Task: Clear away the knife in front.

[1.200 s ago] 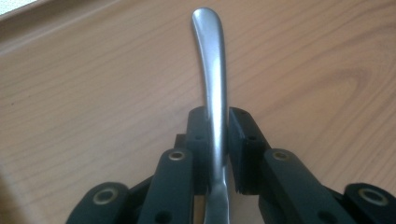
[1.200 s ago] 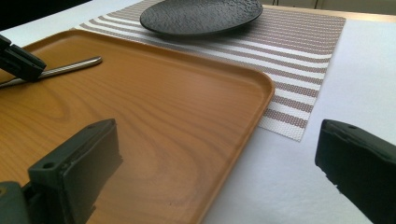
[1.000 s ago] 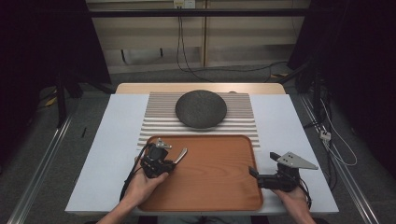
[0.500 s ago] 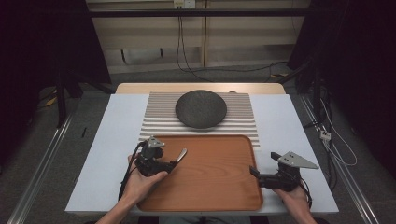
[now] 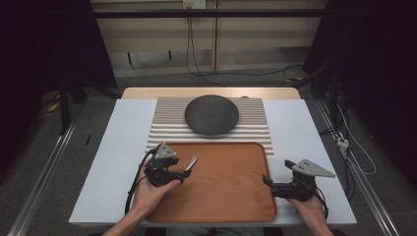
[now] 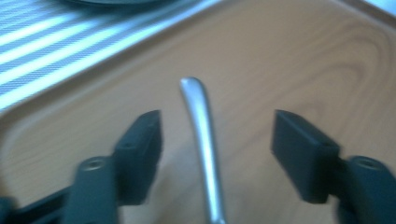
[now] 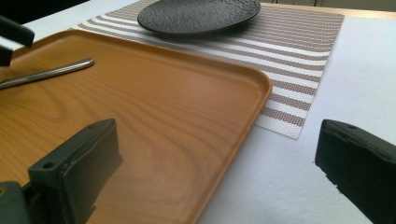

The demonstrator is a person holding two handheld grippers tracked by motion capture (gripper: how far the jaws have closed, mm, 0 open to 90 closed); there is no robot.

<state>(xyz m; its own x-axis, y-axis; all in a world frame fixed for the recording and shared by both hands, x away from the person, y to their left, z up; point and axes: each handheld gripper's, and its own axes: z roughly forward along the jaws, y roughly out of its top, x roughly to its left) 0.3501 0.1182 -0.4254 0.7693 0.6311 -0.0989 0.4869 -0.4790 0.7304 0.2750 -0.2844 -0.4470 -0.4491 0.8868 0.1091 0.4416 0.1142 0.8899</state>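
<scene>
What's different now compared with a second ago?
The left gripper has let go of the metal handle: its jaws have just been opening and then closing a little, and now stand apart on either side of it without touching. The handle lies on the wooden tray. The right gripper, the dark plate and the striped mat stayed as they were.

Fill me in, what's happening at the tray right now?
A person works at the table with a gripper in each hand. The left gripper is over the left side of the wooden tray, its fingers standing apart on either side of a metal utensil handle without pressing it; they have just been opening and closing. The right gripper rests open at the tray's right edge, one of its fingers over the tray and the other over the white table cover. A dark plate sits on the striped placemat beyond the tray.
</scene>
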